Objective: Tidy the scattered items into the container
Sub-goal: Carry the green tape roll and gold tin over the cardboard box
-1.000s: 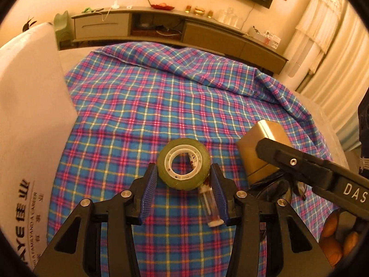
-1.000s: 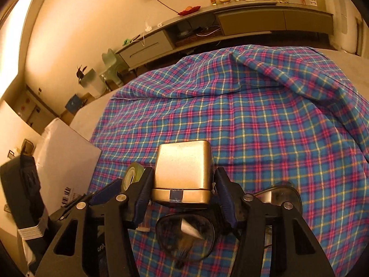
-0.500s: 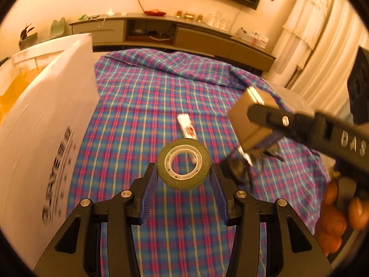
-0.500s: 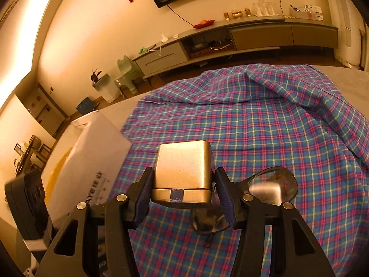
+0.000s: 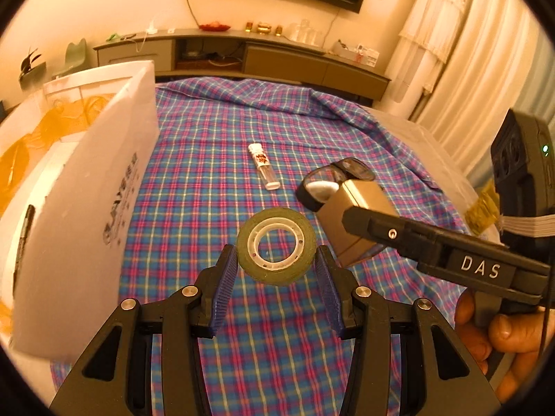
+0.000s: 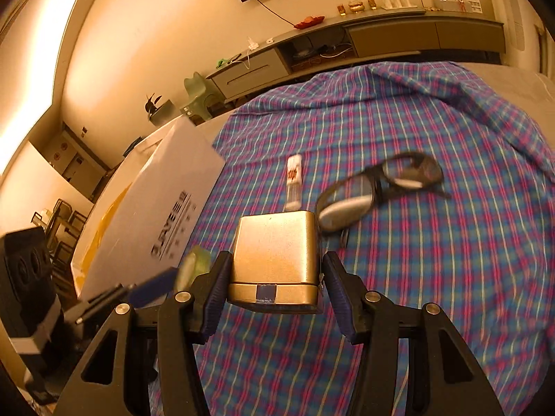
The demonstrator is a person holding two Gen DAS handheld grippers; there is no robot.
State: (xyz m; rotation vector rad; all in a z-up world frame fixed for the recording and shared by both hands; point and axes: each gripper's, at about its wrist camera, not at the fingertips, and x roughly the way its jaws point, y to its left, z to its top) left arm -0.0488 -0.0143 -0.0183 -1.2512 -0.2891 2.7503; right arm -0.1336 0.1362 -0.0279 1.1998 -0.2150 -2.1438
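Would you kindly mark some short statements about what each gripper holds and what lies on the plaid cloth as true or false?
1. The left gripper is shut on the green roll of tape. True.
2. The right gripper is empty. False: it is shut on the gold metal tin.
3. The small clear vial with a white cap lies on the plaid cloth. True.
4. The black-framed glasses sit inside the white box. False: they lie on the cloth.

Warm amber indoor light, heavy fisheye vignette; right view motion-blurred, left sharp.
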